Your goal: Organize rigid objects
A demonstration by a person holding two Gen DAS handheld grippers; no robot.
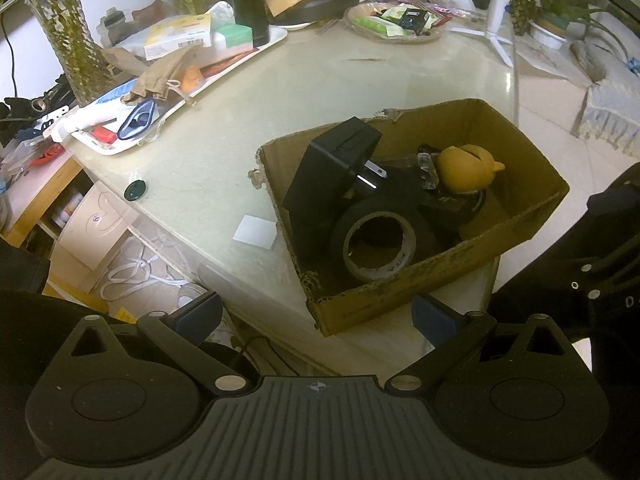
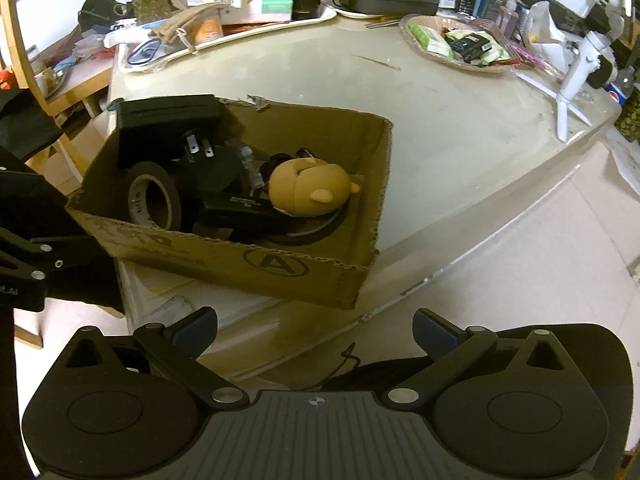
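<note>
Box packed, both grippers empty
Left gripper [image 1: 316, 316] and right gripper [image 2: 316, 330] spread apart; tape roll [image 1: 378, 242] at the box's [image 1: 516, 220] 7 o'clock is light, stiff: pinch its rim.

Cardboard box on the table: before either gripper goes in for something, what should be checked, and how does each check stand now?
1. Left gripper open, empty: ok.
2. Right gripper open, empty: ok.
3. Brown cardboard box fully supported: not ok, near end overhangs the pale tabletop.
4. Black tape roll reachable from above: ok.
5. Yellow-brown rounded toy uncovered: ok.
6. Black plug adapter stable: cannot tell, it leans on other items.
</note>
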